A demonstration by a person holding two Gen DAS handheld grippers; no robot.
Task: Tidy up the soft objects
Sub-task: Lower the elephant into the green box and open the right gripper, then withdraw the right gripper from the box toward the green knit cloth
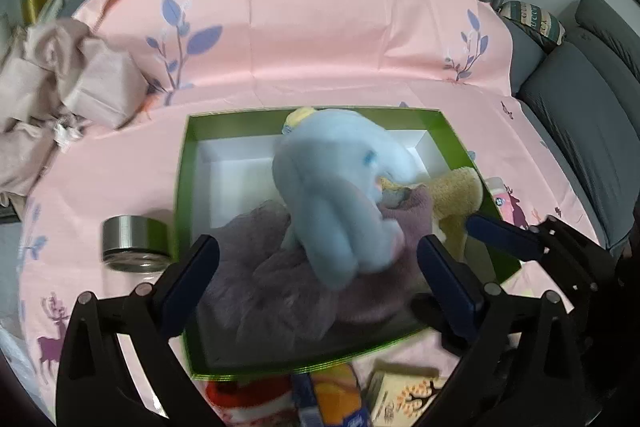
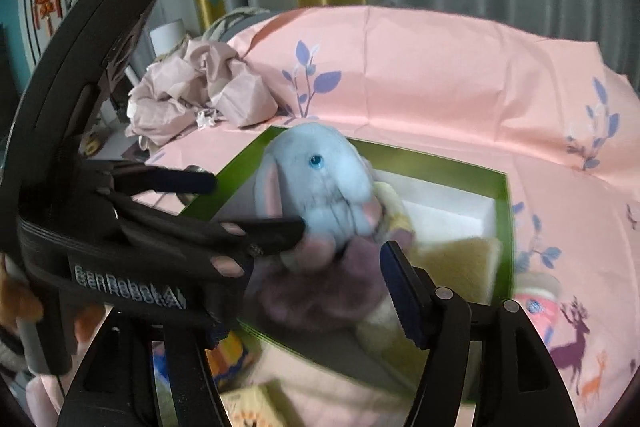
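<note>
Left wrist view is showing the left tongs (image 1: 316,267) standing released around the pale blue plush rabbit (image 1: 340,195), which is settling on a mauve fuzzy cloth (image 1: 256,275) inside the green-rimmed white box (image 1: 182,187); right tongs (image 2: 344,239), jaws apart, seemingly letting go too.

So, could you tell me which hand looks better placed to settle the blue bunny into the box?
Left, probably: its open fingers straddle the blue bunny over the green box.

Blue plush rabbit (image 2: 320,183) upright in green box (image 2: 505,227), atop purple plush (image 2: 332,291), beside yellow plush (image 2: 460,263); right gripper (image 2: 340,247) jaws apart around rabbit; left gripper (image 2: 256,203) alongside
</note>
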